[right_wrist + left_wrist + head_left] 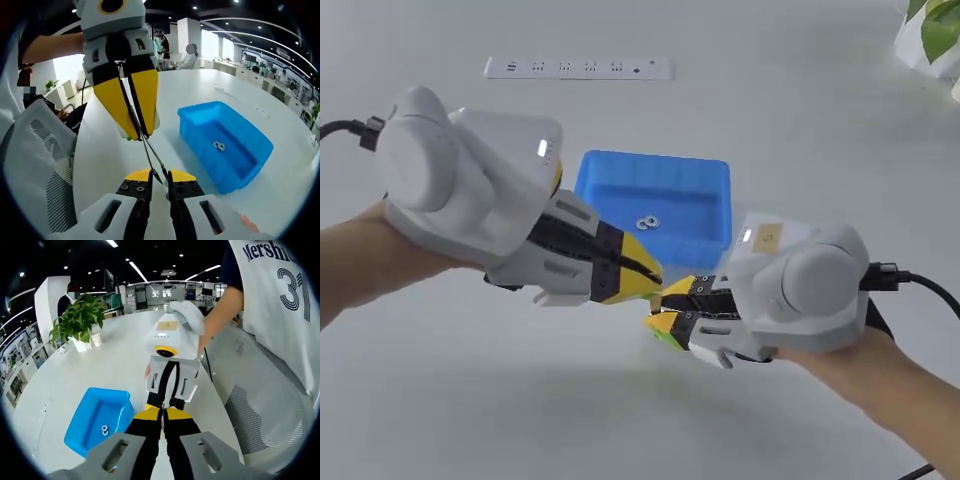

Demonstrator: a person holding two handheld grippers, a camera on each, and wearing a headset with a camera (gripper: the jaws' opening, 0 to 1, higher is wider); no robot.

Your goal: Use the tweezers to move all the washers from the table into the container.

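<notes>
The blue container (650, 165) (82, 432) (252, 150) stands on the white table with two washers (647, 222) (104, 429) (218, 146) lying in it. The two grippers meet tip to tip just in front of it. My left gripper (642, 284) (163, 415) (136, 131) is shut on the upper part of the thin black tweezers (145, 145). The tweezers' legs run down into the narrow gap of my right gripper (662, 318) (160, 181), whose jaws are shut on the lower end. The tweezers are held in the air, off the table.
A white power strip (578, 68) lies at the far edge. A potted plant (938, 25) (77, 320) stands at the table's far right corner. A mesh chair (260, 410) (40, 165) and the person's jersey (272, 300) are at the near side.
</notes>
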